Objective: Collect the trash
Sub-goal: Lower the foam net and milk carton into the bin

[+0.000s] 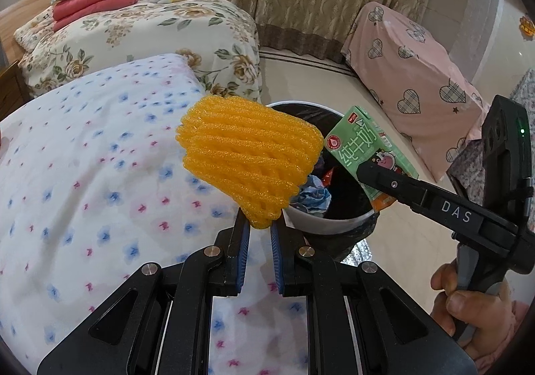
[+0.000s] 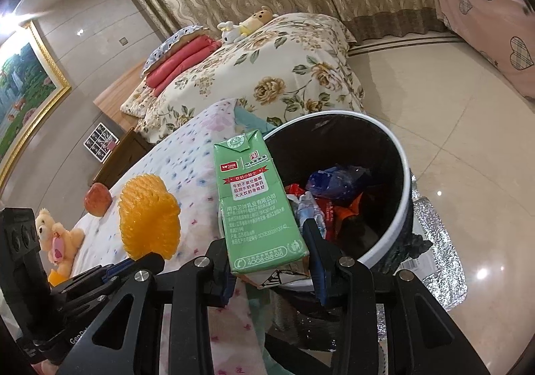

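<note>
- Left wrist view: the left hand-held gripper point(image 1: 260, 224) tilts downward, its jaws nearly closed, pinching the lower tip of an orange foam fruit net point(image 1: 245, 159) over the bed's point(image 1: 83, 157) edge beside the trash bin point(image 1: 329, 224). A hand point(image 1: 468, 301) grips the right hand-held gripper's point(image 1: 364, 171) handle.
- Right wrist view: the right hand-held gripper point(image 2: 272, 269) slopes downward, jaws partway apart, clamping a green milk carton point(image 2: 255, 201) at the bin's point(image 2: 403, 181) near rim.

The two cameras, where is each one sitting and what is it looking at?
Left wrist: sits on the left gripper, looking along its fingers at the pinched orange foam net; the right gripper and a hand show.
Right wrist: sits on the right gripper, looking at the held green milk carton; the left gripper shows.
Shared: net, carton, trash bin, beds.
</note>
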Action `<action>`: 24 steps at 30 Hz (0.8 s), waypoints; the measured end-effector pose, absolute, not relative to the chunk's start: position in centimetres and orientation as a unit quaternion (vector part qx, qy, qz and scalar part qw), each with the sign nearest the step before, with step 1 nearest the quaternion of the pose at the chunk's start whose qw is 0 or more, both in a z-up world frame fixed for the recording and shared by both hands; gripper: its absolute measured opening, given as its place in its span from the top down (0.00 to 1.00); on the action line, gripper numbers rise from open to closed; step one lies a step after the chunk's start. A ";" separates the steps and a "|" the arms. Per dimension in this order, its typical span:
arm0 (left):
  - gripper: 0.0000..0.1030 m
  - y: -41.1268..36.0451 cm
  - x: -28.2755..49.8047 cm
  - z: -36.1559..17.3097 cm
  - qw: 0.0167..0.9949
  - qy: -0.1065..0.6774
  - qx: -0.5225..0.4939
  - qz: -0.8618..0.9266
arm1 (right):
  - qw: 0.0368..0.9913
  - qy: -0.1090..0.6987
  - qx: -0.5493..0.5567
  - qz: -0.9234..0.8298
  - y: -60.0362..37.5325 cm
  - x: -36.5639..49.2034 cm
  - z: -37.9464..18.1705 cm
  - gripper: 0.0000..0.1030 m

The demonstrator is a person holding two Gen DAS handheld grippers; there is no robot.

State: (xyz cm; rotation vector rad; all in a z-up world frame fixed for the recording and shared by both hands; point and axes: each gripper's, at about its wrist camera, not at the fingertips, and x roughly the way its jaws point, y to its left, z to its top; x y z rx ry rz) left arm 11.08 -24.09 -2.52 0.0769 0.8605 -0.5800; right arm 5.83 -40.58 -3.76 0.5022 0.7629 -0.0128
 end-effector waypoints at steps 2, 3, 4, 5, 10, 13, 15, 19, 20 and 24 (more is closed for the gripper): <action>0.89 -24.5 11.1 -2.5 0.867 0.410 0.040 -0.280 | 0.897 0.367 0.245 -0.009 -40.9 5.8 -3.8 0.65; 0.89 -24.7 11.1 -2.4 0.867 0.409 0.042 -0.281 | 0.897 0.367 0.246 -0.011 -41.1 5.8 -3.8 0.65; 0.89 -24.9 11.1 -2.4 0.867 0.409 0.043 -0.282 | 0.897 0.366 0.247 -0.012 -41.2 5.8 -3.8 0.65; 0.89 -25.1 11.1 -2.4 0.866 0.409 0.044 -0.284 | 0.897 0.366 0.247 -0.014 -41.3 5.7 -3.8 0.65; 0.89 -26.1 11.1 -2.3 0.865 0.408 0.051 -0.289 | 0.897 0.364 0.250 -0.020 -41.9 5.5 -3.7 0.65; 0.89 -26.7 11.0 -2.3 0.864 0.407 0.056 -0.291 | 0.897 0.363 0.253 -0.022 -42.3 5.4 -3.8 0.65; 0.89 -27.0 11.0 -2.4 0.863 0.408 0.059 -0.292 | 0.896 0.362 0.255 -0.024 -42.6 5.4 -3.8 0.65; 0.89 -27.4 10.9 -2.4 0.862 0.409 0.063 -0.293 | 0.896 0.361 0.258 -0.027 -43.1 5.5 -3.8 0.65; 0.89 -27.6 10.9 -2.4 0.862 0.408 0.064 -0.293 | 0.896 0.360 0.259 -0.027 -43.1 5.5 -3.7 0.65; 0.89 -28.0 11.1 -2.4 0.861 0.409 0.068 -0.295 | 0.895 0.361 0.261 -0.030 -43.4 5.5 -3.8 0.65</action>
